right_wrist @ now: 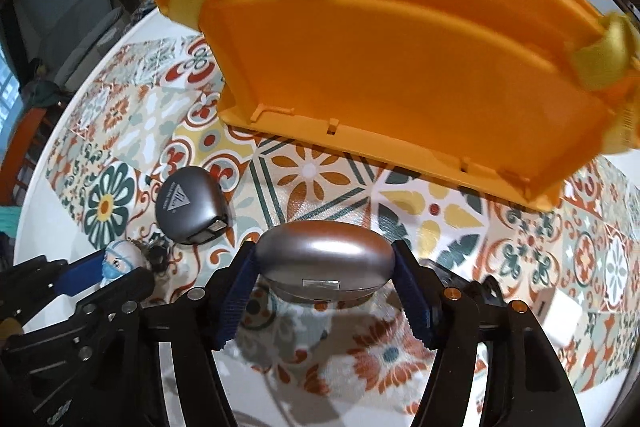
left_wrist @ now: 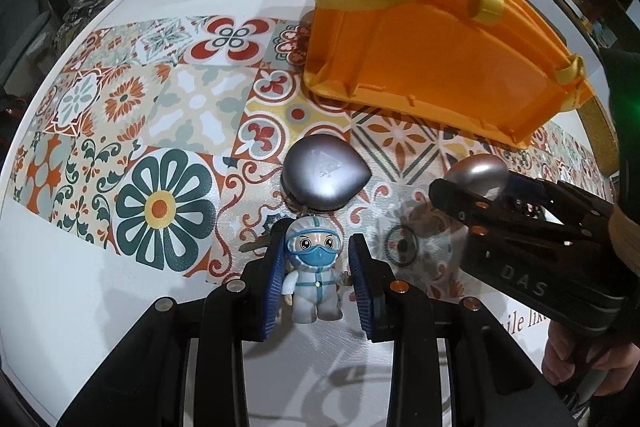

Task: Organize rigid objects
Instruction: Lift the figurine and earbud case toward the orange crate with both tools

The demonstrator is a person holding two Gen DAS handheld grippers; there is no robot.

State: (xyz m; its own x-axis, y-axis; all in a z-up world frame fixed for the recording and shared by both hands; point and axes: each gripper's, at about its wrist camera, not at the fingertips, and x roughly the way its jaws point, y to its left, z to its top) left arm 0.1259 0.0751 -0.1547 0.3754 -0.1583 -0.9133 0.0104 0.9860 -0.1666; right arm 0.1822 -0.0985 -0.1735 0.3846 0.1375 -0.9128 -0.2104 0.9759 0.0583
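Right wrist view gives us the orange tote [right_wrist: 400, 67] tipped over the tiled table [right_wrist: 312, 171], top cut off, our right gripper [right_wrist: 324, 267] angled down pinching a silver case [right_wrist: 324, 257], our left gripper [left_wrist: 316, 271] clamping a masked figurine [left_wrist: 314, 267], white block [right_wrist: 560, 315] half hidden.

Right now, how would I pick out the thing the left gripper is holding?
Start at the orange basket on the tile-patterned tabletop, then come toward the camera past the grey teardrop-shaped case. Just below it, between the left gripper pads, stands a small figurine. It alone has a face: white protective suit, goggles, blue mask, unlike the plain grey cases nearby.
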